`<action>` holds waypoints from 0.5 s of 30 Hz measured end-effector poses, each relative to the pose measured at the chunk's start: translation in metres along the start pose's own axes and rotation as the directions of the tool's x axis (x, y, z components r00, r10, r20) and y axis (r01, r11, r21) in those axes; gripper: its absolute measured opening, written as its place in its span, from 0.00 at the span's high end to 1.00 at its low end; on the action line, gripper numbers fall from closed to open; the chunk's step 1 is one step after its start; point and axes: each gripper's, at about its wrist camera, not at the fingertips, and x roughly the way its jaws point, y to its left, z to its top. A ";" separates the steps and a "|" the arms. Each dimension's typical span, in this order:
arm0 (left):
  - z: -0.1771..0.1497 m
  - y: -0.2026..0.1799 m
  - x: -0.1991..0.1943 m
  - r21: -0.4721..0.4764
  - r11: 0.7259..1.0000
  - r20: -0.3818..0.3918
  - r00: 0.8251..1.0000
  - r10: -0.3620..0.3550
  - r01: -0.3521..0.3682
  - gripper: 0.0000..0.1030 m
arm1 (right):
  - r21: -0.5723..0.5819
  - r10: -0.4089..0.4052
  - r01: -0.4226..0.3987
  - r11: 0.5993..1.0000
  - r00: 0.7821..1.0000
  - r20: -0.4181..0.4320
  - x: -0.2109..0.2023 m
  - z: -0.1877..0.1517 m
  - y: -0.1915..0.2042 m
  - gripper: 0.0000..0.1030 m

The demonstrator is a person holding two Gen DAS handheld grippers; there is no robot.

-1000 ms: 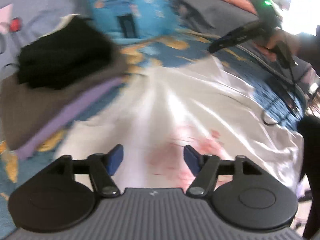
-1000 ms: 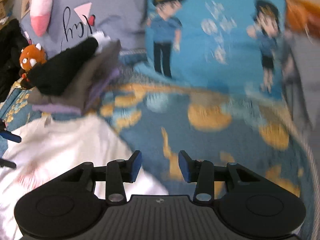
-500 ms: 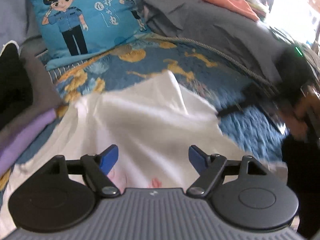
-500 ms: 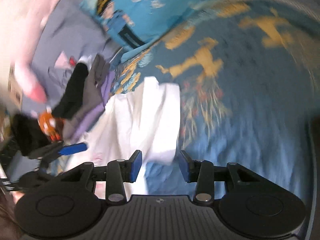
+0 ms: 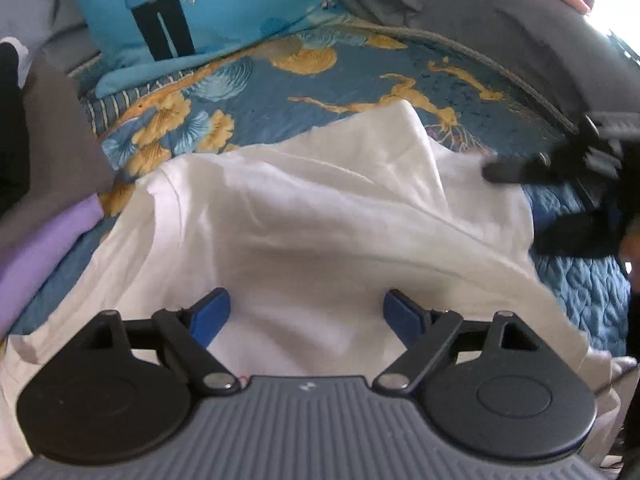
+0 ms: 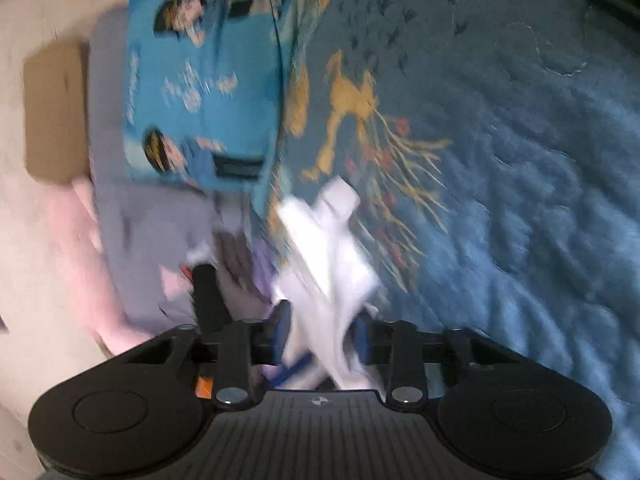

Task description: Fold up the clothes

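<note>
A white garment lies rumpled on the blue patterned bedspread. My left gripper is open and hovers just over the garment's near part, with nothing between the blue pads. My right gripper sits at the garment's right edge; a fold of the white cloth runs between its fingers, which stand close on it. The right gripper also shows in the left wrist view, at the garment's far right edge. The right wrist view is blurred.
A stack of folded clothes, black, grey and purple, lies at the left beside the garment. A blue cartoon pillow stands at the head of the bed. A grey blanket lies at the back right.
The right gripper has swung down to the garment's right edge and now has cloth between its fingers. The left gripper has moved forward over the garment and stays open.
</note>
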 end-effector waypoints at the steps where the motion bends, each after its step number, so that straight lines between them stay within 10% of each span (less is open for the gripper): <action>1: -0.001 0.000 0.001 0.000 1.000 0.001 1.000 0.003 -0.003 0.15 | -0.034 -0.008 0.009 0.999 0.999 0.034 -0.003 -0.002 0.007 0.94; 6: 0.002 -0.001 0.005 -0.001 1.000 -0.019 1.000 0.019 -0.019 0.11 | -0.363 -0.164 0.235 0.902 0.963 0.216 -0.024 -0.020 0.057 0.96; 11: 0.003 -0.005 0.011 -0.005 0.999 -0.031 0.999 0.036 -0.036 0.05 | -0.338 -0.416 0.500 0.797 0.861 0.292 -0.022 -0.010 0.037 0.97; 15: 0.004 -0.007 0.004 0.013 1.000 -0.021 0.999 0.024 -0.024 0.05 | -0.399 -0.389 0.483 0.779 0.872 0.296 -0.026 -0.011 0.040 0.97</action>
